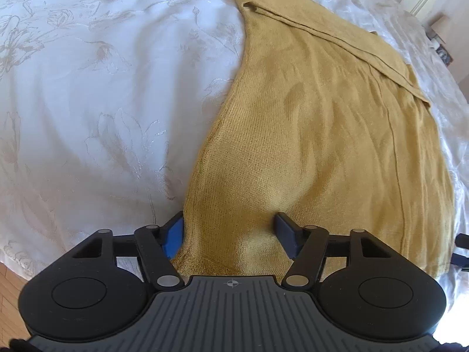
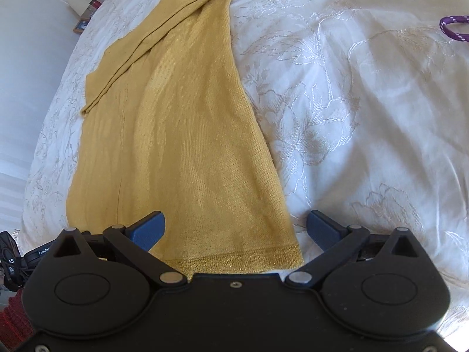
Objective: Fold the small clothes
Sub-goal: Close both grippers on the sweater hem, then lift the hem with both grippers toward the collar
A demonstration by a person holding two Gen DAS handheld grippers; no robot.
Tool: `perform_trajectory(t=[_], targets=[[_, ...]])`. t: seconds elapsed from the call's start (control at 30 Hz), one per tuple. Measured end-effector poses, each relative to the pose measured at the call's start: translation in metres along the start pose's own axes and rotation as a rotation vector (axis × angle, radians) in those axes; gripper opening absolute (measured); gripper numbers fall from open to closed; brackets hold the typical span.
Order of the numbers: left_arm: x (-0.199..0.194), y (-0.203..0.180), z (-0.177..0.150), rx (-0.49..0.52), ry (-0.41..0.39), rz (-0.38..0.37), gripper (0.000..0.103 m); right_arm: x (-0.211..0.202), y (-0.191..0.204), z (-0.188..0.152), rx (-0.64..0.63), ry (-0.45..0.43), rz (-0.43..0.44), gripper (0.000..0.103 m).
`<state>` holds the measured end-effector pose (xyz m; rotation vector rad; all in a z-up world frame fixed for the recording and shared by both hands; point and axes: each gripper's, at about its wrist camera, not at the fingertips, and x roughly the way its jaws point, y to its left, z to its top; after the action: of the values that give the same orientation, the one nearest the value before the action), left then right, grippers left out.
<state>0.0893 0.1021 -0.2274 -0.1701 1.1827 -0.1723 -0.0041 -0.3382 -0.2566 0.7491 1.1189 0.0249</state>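
Note:
A mustard-yellow knit garment (image 1: pixel 322 135) lies flat on a white embroidered bedspread (image 1: pixel 102 102), folded lengthwise with a sleeve laid across its far part. My left gripper (image 1: pixel 231 228) is open, its fingers straddling the near left corner of the garment's hem. In the right wrist view the same garment (image 2: pixel 176 135) stretches away from me. My right gripper (image 2: pixel 236 226) is open, its fingers straddling the near right corner of the hem, whose ribbed edge (image 2: pixel 240 259) shows just in front.
The bedspread (image 2: pixel 366 117) spreads wide on the right. A purple cord loop (image 2: pixel 454 28) lies at the far right. A wooden floor (image 1: pixel 11 281) shows at the bed's near left edge. A lamp and small items (image 2: pixel 83 8) stand beyond the bed.

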Motion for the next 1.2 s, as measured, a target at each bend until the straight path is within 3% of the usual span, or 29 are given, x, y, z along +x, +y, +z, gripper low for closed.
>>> perform_trajectory(t=[0.27,0.37,0.43,0.47,0.5,0.6,0.67,0.93,1.2], targets=[[0.0,-0.003,0.001,0.024,0.0,0.002,0.059,-0.004,-0.011,-0.001,0.006,-0.009,0.101,0.103],[0.0,-0.003,0.002,0.029,-0.003,-0.013,0.05,0.0,-0.006,-0.002,-0.009,0.048,0.091,0.1],[-0.003,-0.003,0.001,0.029,-0.005,-0.024,0.041,0.003,-0.002,-0.001,-0.009,0.097,0.056,0.07],[-0.004,-0.003,0.001,0.028,-0.006,-0.026,0.036,0.004,0.001,-0.001,-0.022,0.117,0.038,0.043],[-0.005,-0.003,0.001,0.028,-0.008,-0.026,0.03,0.006,0.004,-0.001,-0.038,0.134,0.041,0.022],[-0.011,-0.004,0.001,0.02,-0.018,-0.035,0.014,0.003,0.013,-0.003,-0.081,0.135,0.067,0.017],[-0.018,-0.003,0.003,0.008,-0.033,-0.05,0.011,-0.003,0.02,-0.001,-0.086,0.115,0.095,0.016],[-0.055,-0.003,0.032,-0.068,-0.115,-0.16,0.008,-0.043,0.041,0.026,-0.05,-0.041,0.202,0.016],[-0.069,-0.02,0.114,-0.047,-0.225,-0.254,0.008,-0.055,0.062,0.087,0.016,-0.207,0.248,0.016]])
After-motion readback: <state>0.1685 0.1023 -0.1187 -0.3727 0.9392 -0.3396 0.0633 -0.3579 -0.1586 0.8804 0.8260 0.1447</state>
